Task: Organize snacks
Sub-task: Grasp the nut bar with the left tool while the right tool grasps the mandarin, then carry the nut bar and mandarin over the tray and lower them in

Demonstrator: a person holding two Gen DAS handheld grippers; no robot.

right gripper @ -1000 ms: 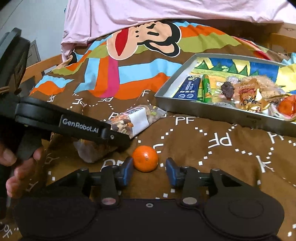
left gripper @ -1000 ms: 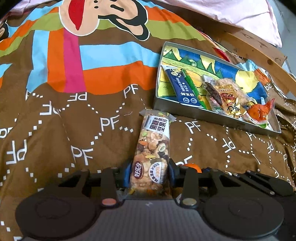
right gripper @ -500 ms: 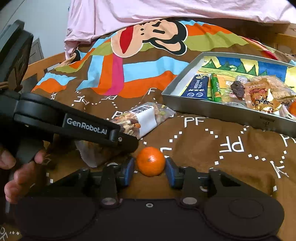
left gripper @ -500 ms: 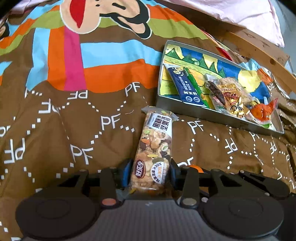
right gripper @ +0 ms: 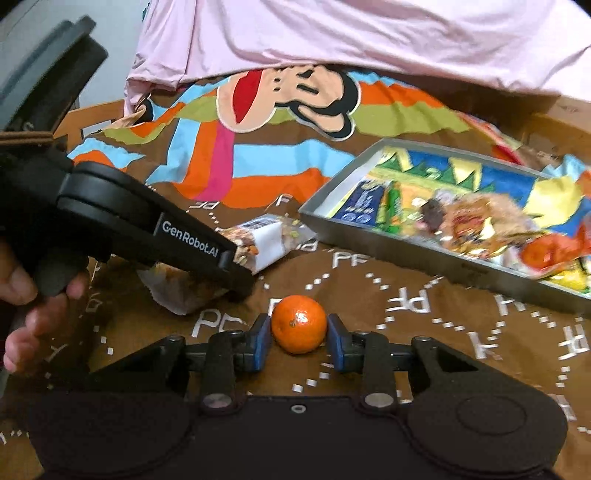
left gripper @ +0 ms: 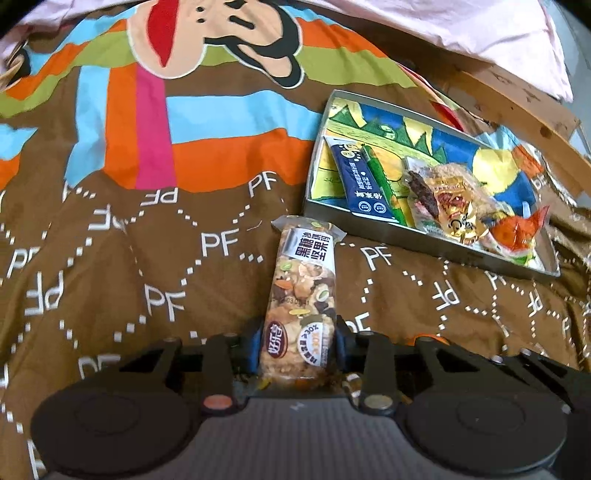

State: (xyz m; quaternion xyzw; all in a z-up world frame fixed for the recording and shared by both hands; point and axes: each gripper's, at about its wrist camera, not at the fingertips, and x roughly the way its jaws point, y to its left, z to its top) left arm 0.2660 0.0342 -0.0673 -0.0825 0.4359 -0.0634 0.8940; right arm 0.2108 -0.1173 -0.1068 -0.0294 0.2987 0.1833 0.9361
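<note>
My left gripper (left gripper: pixel 295 343) is shut on the near end of a clear nut-bar packet (left gripper: pixel 301 291), which points toward the metal tray (left gripper: pixel 424 236). The packet (right gripper: pixel 266 240) and the left gripper's body (right gripper: pixel 155 236) also show in the right wrist view. My right gripper (right gripper: pixel 299 339) is shut on a small orange mandarin (right gripper: pixel 298 324), its blue pads touching both sides, just above the brown quilt. The tray (right gripper: pixel 424 254) at right holds a dark blue packet (left gripper: pixel 360 184), a green stick (left gripper: pixel 380 181) and several wrapped snacks (left gripper: pixel 454 199).
A quilt with a cartoon monkey (left gripper: pixel 221 40) covers the bed. A pink sheet (right gripper: pixel 351 33) lies at the back. A wooden bed frame (left gripper: pixel 517 107) runs behind the tray. A hand (right gripper: pixel 26 306) holds the left gripper at left.
My right gripper moved forward around the mandarin and closed on it. My left gripper keeps its hold on the nut-bar packet and has shifted slightly.
</note>
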